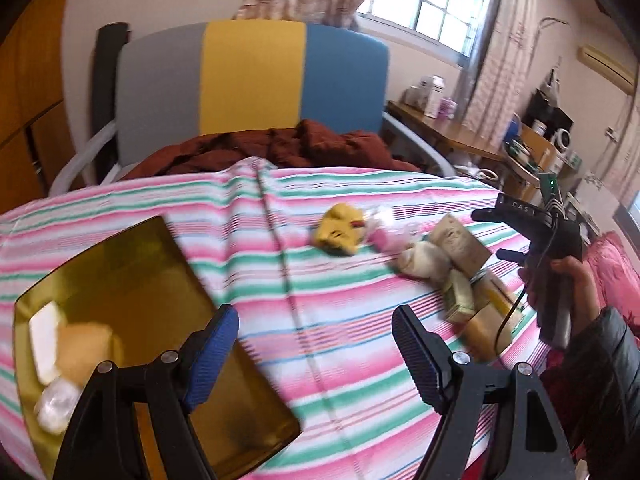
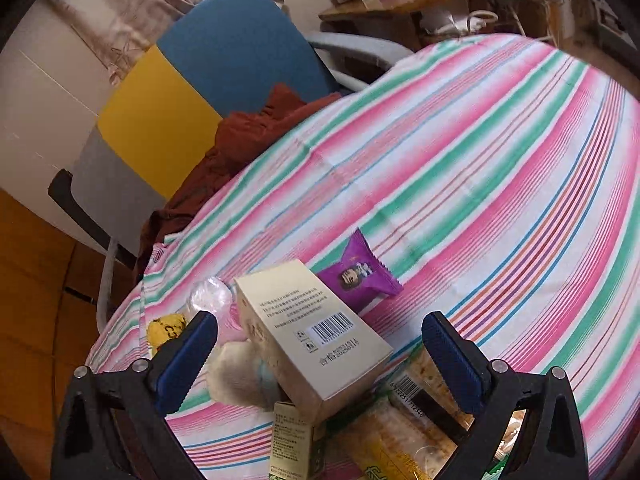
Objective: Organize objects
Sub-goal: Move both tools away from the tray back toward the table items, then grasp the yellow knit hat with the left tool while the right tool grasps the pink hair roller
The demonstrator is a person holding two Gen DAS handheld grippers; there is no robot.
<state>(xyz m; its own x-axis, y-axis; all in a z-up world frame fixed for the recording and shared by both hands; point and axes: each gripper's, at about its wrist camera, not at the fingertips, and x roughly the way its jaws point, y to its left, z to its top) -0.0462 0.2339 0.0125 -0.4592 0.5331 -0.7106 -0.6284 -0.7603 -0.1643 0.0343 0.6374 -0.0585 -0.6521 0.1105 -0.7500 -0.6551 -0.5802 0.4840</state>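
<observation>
My left gripper (image 1: 316, 344) is open over the striped tablecloth, just right of an amber tray (image 1: 132, 264) that holds a white block (image 1: 44, 336), a tan item and a clear wrapped piece. Farther right lies a pile: a yellow toy (image 1: 340, 232), a pink packet (image 1: 384, 236), a white pouch (image 1: 424, 260) and a cream box (image 1: 460, 244). My right gripper (image 2: 320, 348) is open above that pile, its fingers either side of the cream box (image 2: 308, 328). A purple snack packet (image 2: 356, 276) lies beyond it. Cracker packs (image 2: 400, 432) sit below.
A chair (image 1: 252, 76) with grey, yellow and blue panels stands at the table's far side, a dark red garment (image 1: 280, 148) draped on its seat. A wooden desk (image 1: 448, 128) with boxes is at the right. A hand (image 1: 568, 280) holds the other gripper.
</observation>
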